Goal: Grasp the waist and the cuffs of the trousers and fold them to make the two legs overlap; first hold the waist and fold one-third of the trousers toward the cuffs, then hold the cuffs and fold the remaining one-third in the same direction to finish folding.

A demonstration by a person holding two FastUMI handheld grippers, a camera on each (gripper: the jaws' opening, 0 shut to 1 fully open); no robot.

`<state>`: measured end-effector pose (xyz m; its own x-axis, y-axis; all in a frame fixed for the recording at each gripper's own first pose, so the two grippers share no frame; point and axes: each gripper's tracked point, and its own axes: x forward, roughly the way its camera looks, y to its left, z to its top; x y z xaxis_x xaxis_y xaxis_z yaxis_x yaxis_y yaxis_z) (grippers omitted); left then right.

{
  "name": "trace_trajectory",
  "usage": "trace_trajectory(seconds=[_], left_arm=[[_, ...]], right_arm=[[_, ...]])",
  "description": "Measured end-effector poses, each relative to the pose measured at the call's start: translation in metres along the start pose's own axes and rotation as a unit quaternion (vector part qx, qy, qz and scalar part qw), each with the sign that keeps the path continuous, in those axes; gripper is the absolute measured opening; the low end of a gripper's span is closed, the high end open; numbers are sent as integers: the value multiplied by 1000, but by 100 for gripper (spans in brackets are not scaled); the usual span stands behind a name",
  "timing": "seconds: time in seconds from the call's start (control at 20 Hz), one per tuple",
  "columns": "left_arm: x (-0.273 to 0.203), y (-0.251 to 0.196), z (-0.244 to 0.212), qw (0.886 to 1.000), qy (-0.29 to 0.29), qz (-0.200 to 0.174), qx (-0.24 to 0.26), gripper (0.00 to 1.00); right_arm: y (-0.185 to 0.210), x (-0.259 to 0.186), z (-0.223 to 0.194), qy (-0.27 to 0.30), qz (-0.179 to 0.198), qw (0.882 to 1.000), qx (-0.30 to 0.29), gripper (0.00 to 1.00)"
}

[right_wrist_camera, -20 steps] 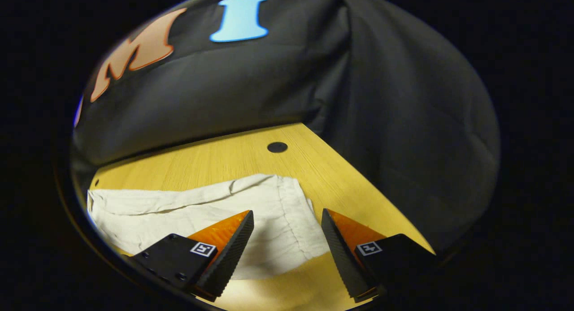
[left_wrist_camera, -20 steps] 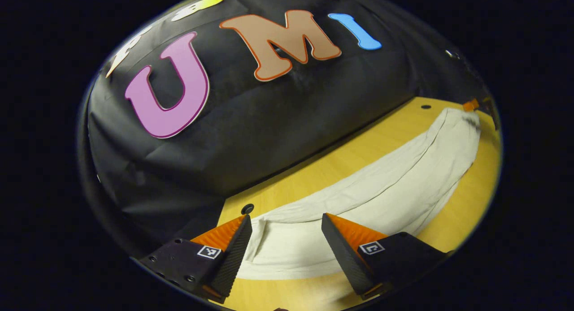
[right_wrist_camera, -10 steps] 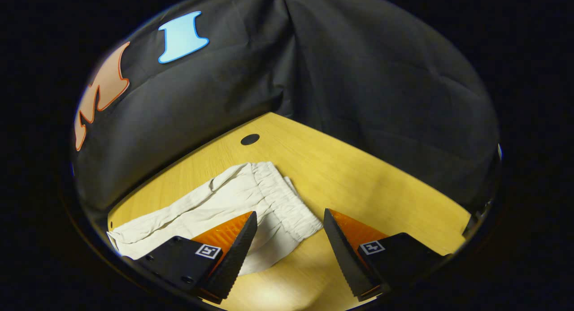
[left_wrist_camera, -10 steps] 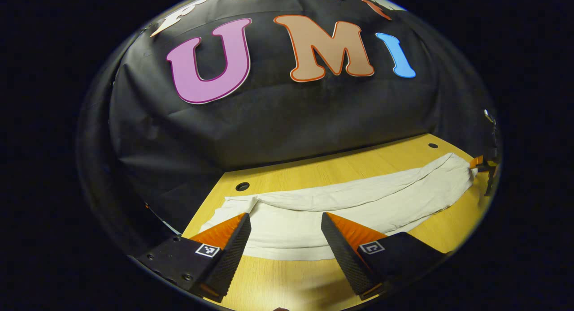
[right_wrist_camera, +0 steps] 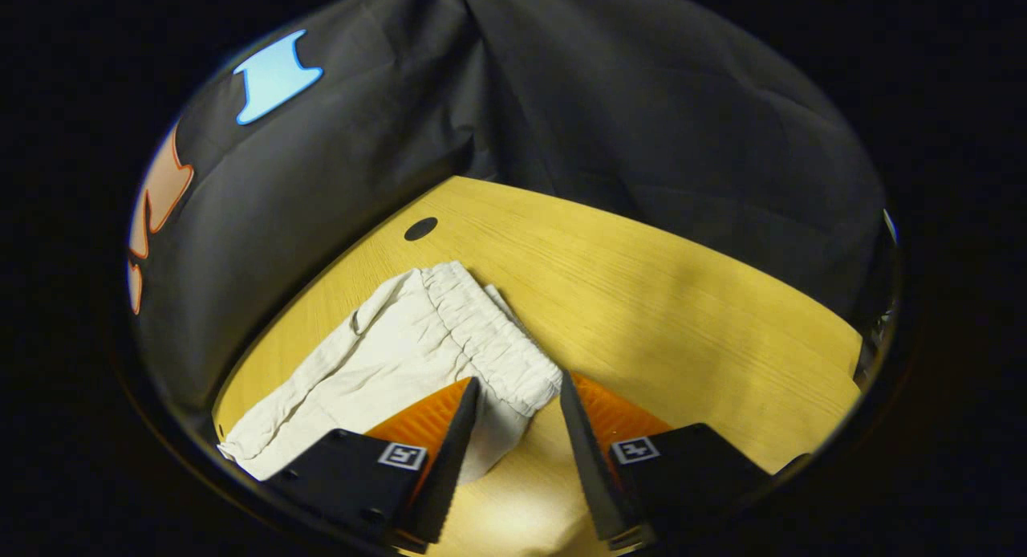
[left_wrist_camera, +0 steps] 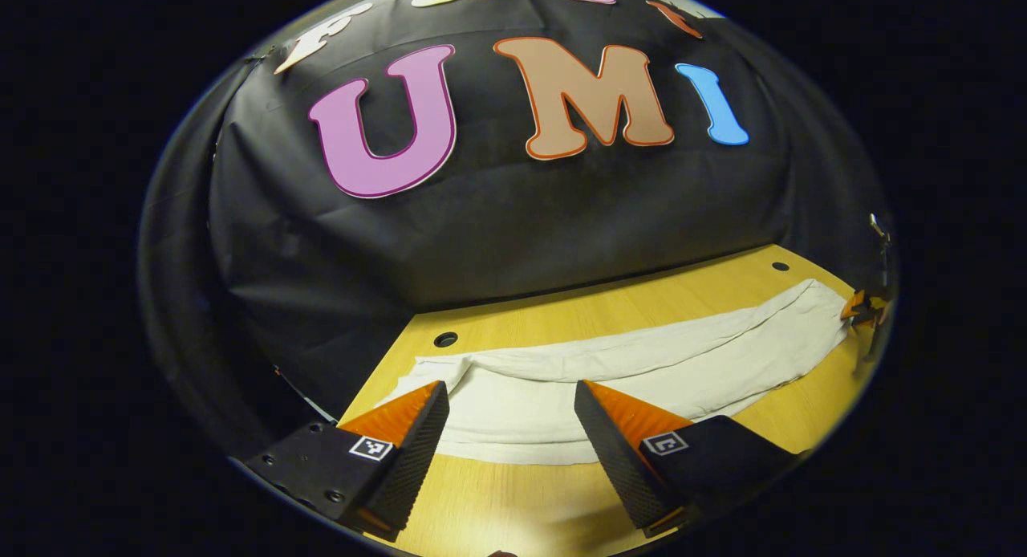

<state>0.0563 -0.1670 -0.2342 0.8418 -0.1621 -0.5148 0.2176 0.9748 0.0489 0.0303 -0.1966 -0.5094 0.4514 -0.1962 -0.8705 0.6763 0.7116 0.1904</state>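
The pale trousers (left_wrist_camera: 642, 372) lie flat along the wooden table (right_wrist_camera: 682, 284), soft, light and likely to sag. The right gripper (right_wrist_camera: 517, 416) hangs half-closed around the elastic waist (right_wrist_camera: 489, 340), not yet pinching; the left gripper (left_wrist_camera: 509, 428) hovers spread over the cuffs (left_wrist_camera: 449, 380).

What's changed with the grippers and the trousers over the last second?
The right gripper has swung toward the waistband and its jaws have narrowed around that corner, not yet shut on it. The left gripper has levelled out, open over the cuffs. The trousers lie flat as before.
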Motion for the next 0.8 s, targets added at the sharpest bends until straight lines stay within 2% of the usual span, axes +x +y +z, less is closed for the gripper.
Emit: trace_trajectory(seconds=[0.05, 0.15, 0.2, 0.4, 0.65, 0.8], left_arm=[[-1, -3, 1, 1000, 0, -1, -2, 96], [-3, -7, 0, 1000, 0, 1, -6, 96], [-4, -8, -1, 1000, 1, 0, -9, 96], [-5, -7, -3, 1000, 11, -6, -22, 96], [2, 5, -4, 1000, 13, -10, -21, 96], [4, 9, -6, 999, 9, -22, -24, 96]], right_arm=[[4, 0, -4, 21, 18, 1000, 10, 45], [5, 7, 2, 25, 39, 999, 24, 21], [5, 4, 1, 33, 47, 998, 19, 12], [25, -8, 24, 8, 81, 997, 11, 12], [72, -32, 48, -19, 127, 992, 0, 12], [111, -65, 57, -38, 166, 985, -7, 12]])
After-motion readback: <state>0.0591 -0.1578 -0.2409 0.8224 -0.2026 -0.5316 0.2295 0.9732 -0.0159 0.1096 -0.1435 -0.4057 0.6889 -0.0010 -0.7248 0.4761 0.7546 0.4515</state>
